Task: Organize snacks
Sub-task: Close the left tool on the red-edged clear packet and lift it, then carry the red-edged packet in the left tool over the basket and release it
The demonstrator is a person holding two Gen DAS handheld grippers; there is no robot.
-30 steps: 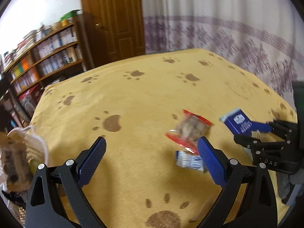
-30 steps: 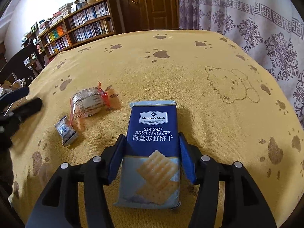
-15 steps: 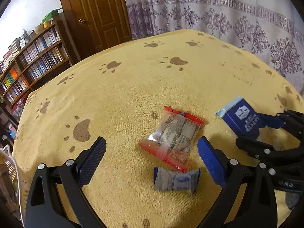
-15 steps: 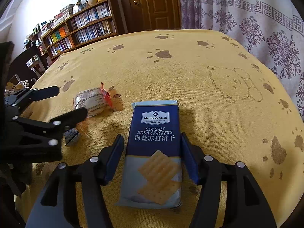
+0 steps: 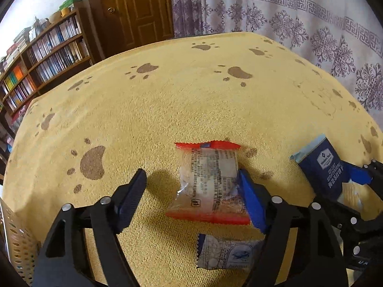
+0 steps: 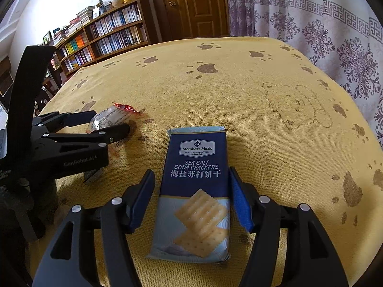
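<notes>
While the left gripper (image 5: 191,196) sits low over the yellow paw-print cloth (image 5: 191,110), its jaws are spread wide, w/ the clear snack pack with red ends (image 5: 208,184) lying between them, pressed up against the right blue pad (image 5: 251,203) and well apart from the left one. Nearer the camera, just below that pack, a small blue-and-white wrapped snack (image 5: 227,254) lies flat, partly under the right finger. At the bottom-left edge, a perforated pale basket (image 5: 16,239) shows beside the table.

In the right wrist view, the right gripper (image 6: 190,196) is also released, jaws either side of the blue cracker pack (image 6: 195,186), which lies flat on the cloth lengthwise along the fingers; left pad (image 6: 141,198) has a narrow gap, right pad looks touching or almost, can't tell which. Pack reads "Sea Salt Soda Crackers".

Further off: cloth has a faint bear outline (image 6: 299,105). Beyond the table, a bookshelf (image 6: 105,35) full of books on the left, a wooden door (image 6: 191,4) mid, and a patterned curtain (image 6: 311,24) on the right
</notes>
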